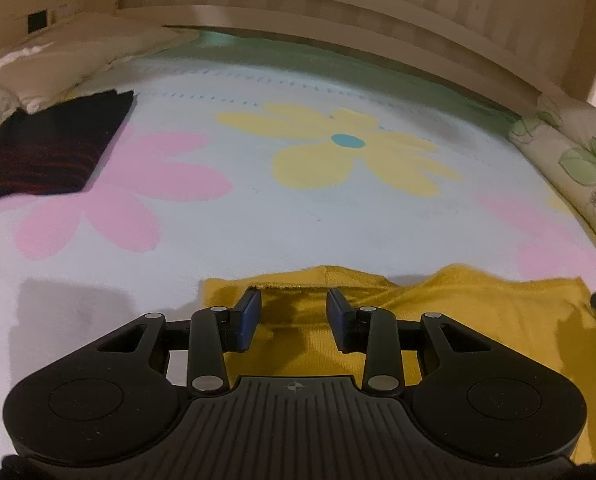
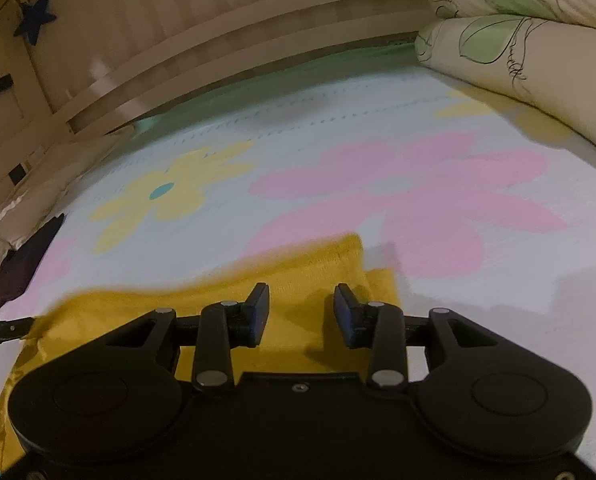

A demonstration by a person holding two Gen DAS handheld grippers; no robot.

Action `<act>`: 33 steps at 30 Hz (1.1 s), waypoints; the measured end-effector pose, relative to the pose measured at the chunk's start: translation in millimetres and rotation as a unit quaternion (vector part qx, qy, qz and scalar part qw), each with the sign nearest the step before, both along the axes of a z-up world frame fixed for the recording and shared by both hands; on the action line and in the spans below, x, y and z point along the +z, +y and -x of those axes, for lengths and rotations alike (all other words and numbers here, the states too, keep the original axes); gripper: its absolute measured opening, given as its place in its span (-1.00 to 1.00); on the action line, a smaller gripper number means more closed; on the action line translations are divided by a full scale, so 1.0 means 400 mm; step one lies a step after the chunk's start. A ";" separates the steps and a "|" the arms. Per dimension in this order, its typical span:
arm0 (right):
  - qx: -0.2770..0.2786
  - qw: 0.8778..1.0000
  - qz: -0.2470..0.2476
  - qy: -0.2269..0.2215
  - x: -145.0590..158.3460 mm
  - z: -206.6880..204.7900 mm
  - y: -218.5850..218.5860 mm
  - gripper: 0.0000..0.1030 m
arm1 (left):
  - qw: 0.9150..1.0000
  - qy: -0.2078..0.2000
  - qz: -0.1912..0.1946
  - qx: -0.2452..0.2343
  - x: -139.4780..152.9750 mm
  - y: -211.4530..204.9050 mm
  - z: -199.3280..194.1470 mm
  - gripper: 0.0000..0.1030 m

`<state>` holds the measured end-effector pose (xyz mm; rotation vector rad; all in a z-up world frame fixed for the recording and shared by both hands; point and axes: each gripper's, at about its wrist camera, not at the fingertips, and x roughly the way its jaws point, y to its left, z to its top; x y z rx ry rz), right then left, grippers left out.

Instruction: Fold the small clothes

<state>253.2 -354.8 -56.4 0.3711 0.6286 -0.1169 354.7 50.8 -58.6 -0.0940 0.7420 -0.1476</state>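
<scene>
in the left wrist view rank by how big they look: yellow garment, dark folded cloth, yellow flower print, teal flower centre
1. yellow garment, partly hidden and nearest the camera, so unsure
2. yellow flower print
3. dark folded cloth, close to the flower
4. teal flower centre

Mustard-yellow garment [image 1: 478, 320] under your black, blue-padded left claw [image 1: 294, 320]; beyond it pale blue sheet [image 1: 258, 240] with pink, yellow flowers; dark red-striped cloth [image 1: 50, 148] far left; leaf-print pillow [image 1: 578, 160] right

Spread on the floral bedsheet [image 1: 298, 220]: yellow garment [image 1: 478, 320] near, dark folded cloth [image 1: 46, 148] far left by a pillow [image 1: 10, 76], leaf-print pillows [image 2: 530, 60] right, headboard [image 1: 338, 12] behind.
</scene>
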 end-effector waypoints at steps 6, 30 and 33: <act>0.011 1.000 0.009 -0.005 0.018 0.013 0.004 -0.06 | 1.000 -0.016 -0.001 -0.002 0.036 0.028 0.022 -0.32; 0.109 0.992 0.039 0.043 -0.018 -0.053 0.149 0.35 | 0.996 0.029 -0.085 -0.024 -0.060 -0.040 -0.026 -0.12; 0.107 0.992 0.046 0.044 -0.020 -0.045 0.144 0.35 | 0.996 0.041 -0.082 0.001 -0.053 -0.024 -0.035 -0.14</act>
